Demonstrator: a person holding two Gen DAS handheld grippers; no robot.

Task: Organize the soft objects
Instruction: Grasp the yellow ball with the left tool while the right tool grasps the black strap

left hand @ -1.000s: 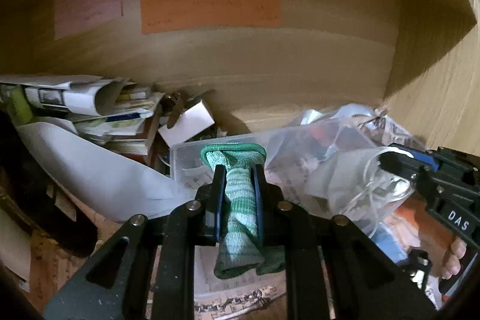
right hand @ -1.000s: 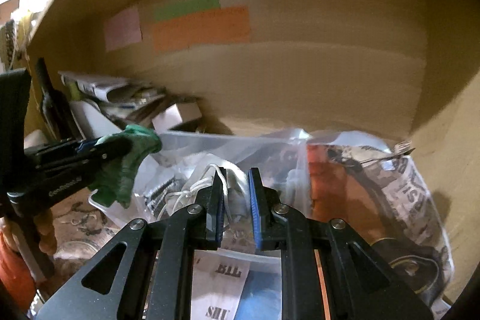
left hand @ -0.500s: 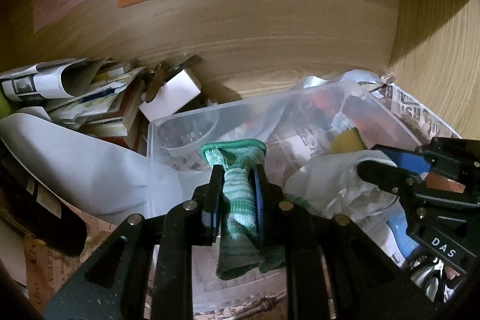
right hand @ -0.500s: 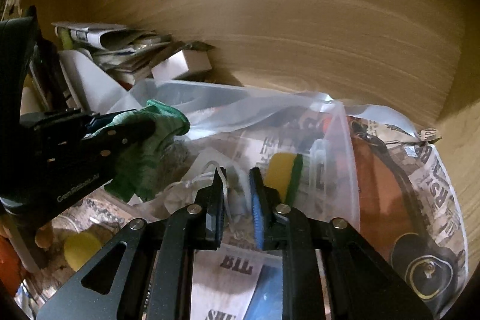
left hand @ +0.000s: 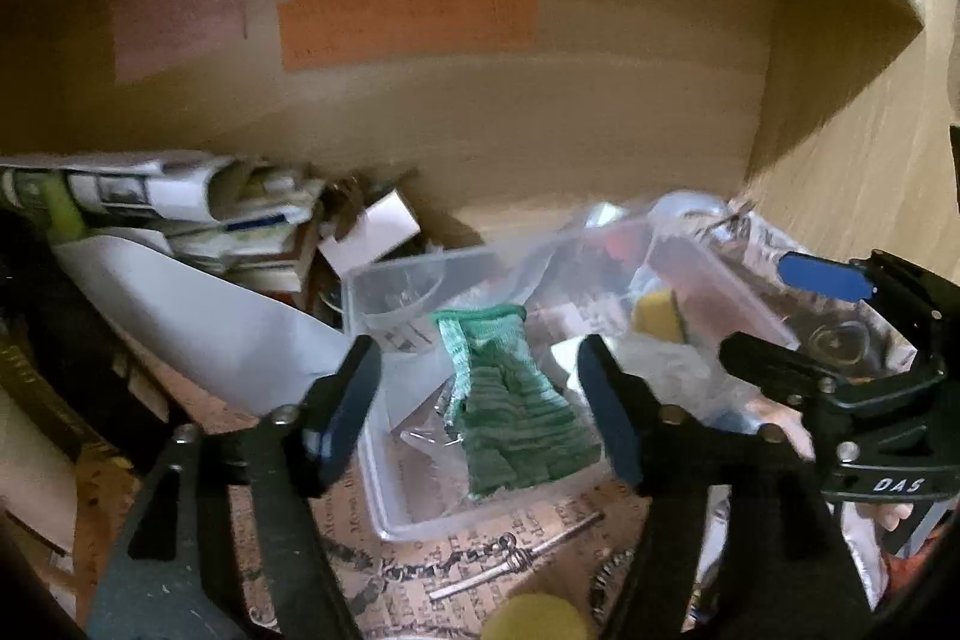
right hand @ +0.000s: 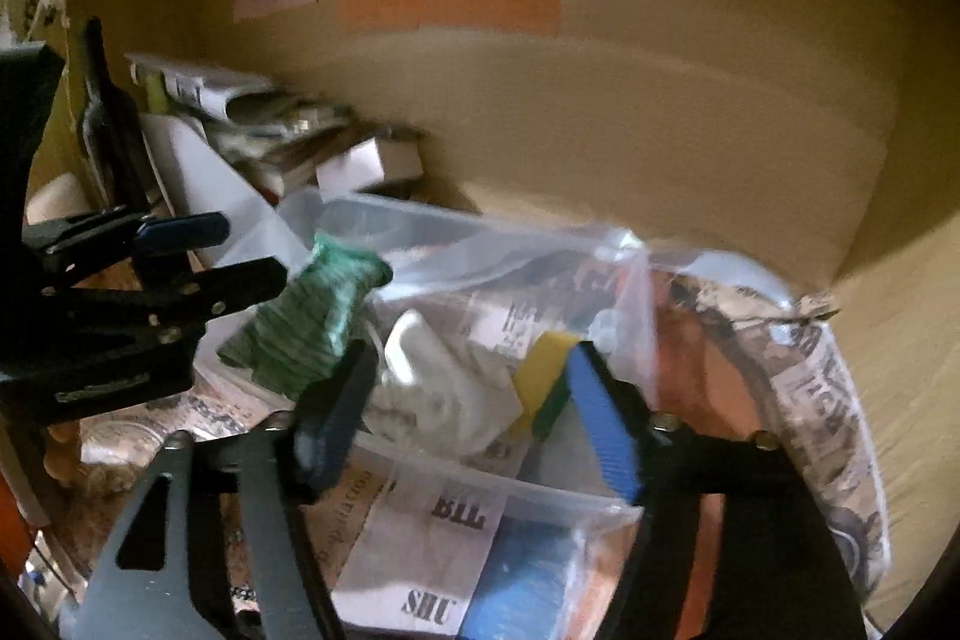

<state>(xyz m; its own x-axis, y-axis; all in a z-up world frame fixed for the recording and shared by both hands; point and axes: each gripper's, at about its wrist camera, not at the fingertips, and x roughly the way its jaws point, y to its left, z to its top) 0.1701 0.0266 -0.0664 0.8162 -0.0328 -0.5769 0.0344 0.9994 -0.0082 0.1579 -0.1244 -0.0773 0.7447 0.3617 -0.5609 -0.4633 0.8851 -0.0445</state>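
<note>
A green knitted cloth (left hand: 516,400) lies in a clear plastic bin (left hand: 384,466), free between my left fingers; it also shows in the right wrist view (right hand: 306,328). My left gripper (left hand: 480,388) is open just above it, and shows in the right wrist view (right hand: 216,250) at the left. My right gripper (right hand: 468,388) is open over the bin, above a white bundle (right hand: 432,388) and a yellow-green sponge (right hand: 546,382). It shows at the right of the left wrist view (left hand: 780,316). The sponge also shows there (left hand: 657,319).
The bin sits on printed paper (left hand: 540,532) inside a wooden shelf (left hand: 540,142) with coloured labels (left hand: 408,19) on its back wall. A stack of papers (left hand: 180,208) and a small white box (left hand: 372,235) stand at the left. A yellow ball (left hand: 534,619) lies in front.
My left gripper has opened and let go of the green cloth, which dropped into the bin. My right gripper has opened too. Both views tilted back up.
</note>
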